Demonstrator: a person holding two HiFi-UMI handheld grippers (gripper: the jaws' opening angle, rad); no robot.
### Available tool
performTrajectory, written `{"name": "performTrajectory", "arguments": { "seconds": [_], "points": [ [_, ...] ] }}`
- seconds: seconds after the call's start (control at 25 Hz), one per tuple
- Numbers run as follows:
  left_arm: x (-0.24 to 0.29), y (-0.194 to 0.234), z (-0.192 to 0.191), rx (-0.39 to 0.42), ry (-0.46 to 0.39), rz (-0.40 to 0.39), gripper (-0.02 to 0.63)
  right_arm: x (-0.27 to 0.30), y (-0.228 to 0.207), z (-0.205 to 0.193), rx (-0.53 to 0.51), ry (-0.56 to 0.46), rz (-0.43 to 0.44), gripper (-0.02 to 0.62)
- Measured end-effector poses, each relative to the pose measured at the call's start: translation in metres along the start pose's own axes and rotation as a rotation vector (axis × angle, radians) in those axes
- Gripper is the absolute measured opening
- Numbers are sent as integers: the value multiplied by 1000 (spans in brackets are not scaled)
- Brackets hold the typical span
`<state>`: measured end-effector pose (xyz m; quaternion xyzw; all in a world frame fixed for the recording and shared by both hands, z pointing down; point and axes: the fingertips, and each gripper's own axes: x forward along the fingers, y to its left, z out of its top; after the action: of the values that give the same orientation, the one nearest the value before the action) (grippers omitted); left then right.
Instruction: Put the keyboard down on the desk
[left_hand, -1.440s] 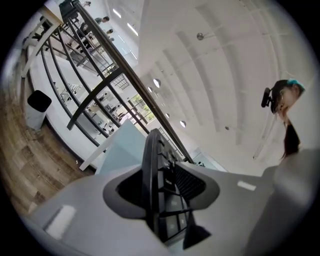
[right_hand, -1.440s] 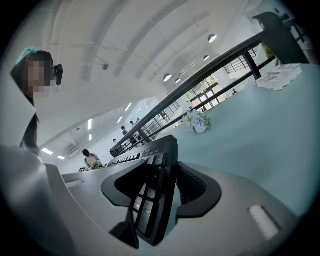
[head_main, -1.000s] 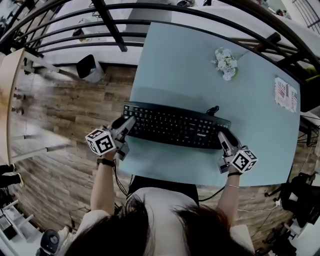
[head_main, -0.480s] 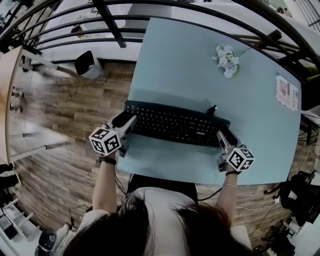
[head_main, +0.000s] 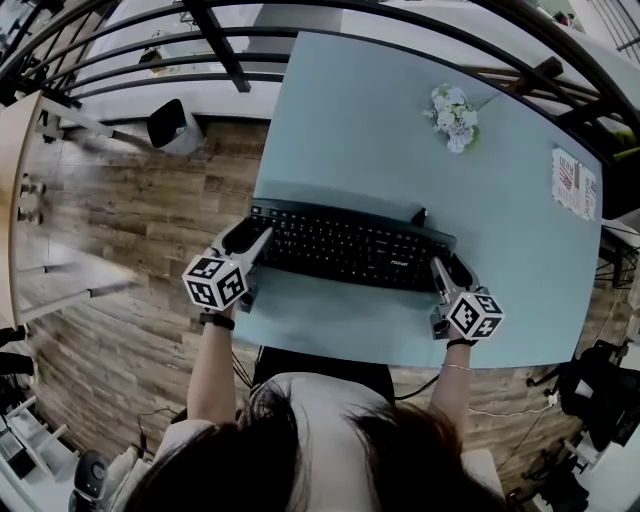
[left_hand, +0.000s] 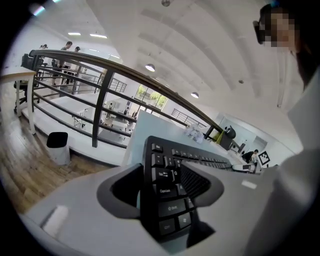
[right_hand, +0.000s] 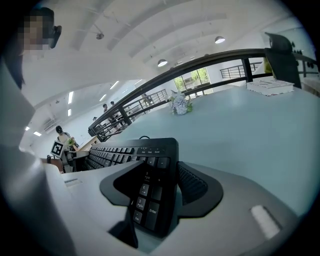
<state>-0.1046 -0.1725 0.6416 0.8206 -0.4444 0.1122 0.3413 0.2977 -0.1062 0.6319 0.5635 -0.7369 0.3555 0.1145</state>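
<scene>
Head view looks steeply down on the desk (head_main: 350, 130); each gripper view skims the keyboard (head_main: 350, 250) from opposite ends

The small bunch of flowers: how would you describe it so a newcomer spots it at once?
Start at the pale blue desk that fills the middle of the head view. Beyond the black keyboard, toward the desk's far edge and right of centre, sits the bunch of flowers. It is the only soft, whitish cluster there; the printed card to its right is flat and rectangular.
</scene>
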Motion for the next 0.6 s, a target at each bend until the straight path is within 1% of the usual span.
{"name": "performTrajectory", "arguments": {
  "seconds": [0.24,0.44,0.6],
  "points": [
    [-1,2,-1,29,-8,53,268,1,-1,-2,1,0,-20,186],
    [-2,5,-5,98,1,109,276,1,0,1,-13,-12,-26,187],
    [-3,5,-8,105,-6,119,276,2,1,3,-26,-19,-31,187]
  ]
}}
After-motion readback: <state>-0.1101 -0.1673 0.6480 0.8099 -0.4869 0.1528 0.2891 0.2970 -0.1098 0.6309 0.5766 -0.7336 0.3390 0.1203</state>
